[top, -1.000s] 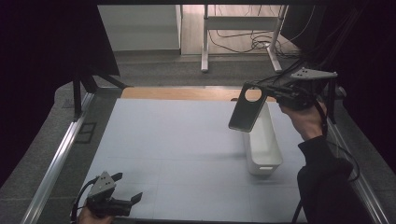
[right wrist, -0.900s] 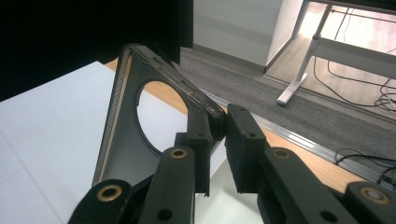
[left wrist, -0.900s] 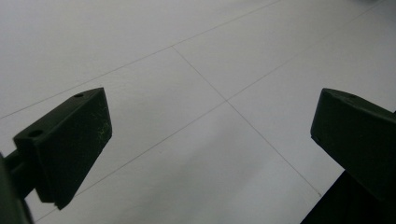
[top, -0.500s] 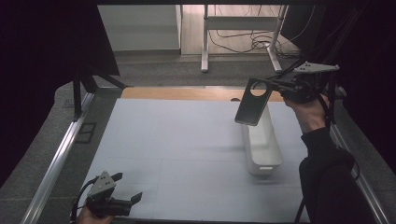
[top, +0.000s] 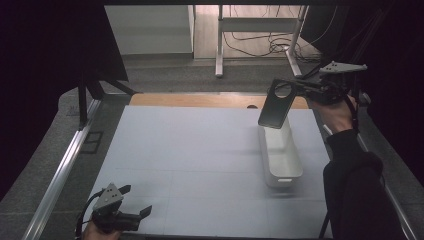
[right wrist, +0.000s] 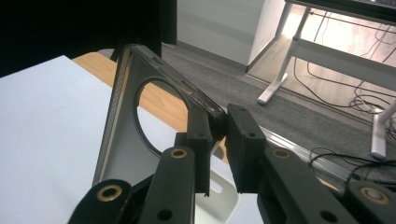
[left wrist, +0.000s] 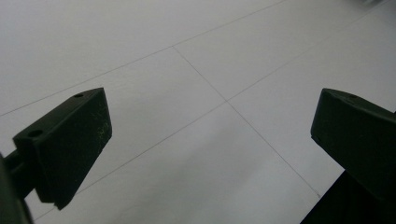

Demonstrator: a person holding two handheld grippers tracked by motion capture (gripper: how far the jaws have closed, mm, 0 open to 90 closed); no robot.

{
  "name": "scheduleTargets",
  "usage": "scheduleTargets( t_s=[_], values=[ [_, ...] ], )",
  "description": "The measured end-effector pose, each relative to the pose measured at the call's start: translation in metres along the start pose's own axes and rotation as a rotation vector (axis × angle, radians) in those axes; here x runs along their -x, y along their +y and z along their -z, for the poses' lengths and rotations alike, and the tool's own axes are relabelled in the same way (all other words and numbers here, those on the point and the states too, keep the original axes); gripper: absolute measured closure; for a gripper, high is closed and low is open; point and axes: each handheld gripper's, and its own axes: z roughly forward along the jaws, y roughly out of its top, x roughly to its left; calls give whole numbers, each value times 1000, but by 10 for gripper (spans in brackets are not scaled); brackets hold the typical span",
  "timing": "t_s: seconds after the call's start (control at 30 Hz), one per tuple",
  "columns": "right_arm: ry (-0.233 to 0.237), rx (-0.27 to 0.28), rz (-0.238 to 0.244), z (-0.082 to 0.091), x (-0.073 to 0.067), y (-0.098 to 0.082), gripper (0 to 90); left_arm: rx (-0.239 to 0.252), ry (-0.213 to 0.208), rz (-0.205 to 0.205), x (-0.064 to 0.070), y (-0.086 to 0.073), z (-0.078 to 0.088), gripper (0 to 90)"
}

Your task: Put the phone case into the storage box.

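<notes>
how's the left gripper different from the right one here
The left gripper hangs low over the near left of the white table, jaws wide apart with nothing between them. The right gripper is raised at the far right, jaws pinched on the edge of a dark phone case above a white bin. Both are black and hand-held.

White mat [top: 200, 165] covers the table, faint seam lines crossing it. Wooden strip [top: 200, 100] runs along its far edge. Metal rail [top: 62, 170] lies beside the left edge. Beyond the table: grey floor [top: 165, 75], desk legs [top: 219, 45] and loose cables [top: 260, 42].
</notes>
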Motion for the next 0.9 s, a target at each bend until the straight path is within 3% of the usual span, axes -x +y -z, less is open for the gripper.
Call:
scheduleTargets(
  t_s=[0.47, 0.9],
  values=[
    [-11, 1, 74, -10, 18, 2, 792, -2, 3, 10, -1, 0, 0, 0],
    [-32, -6, 92, -24, 30, -7, 792, -3, 4, 18, -2, 0, 0, 0]
  ],
)
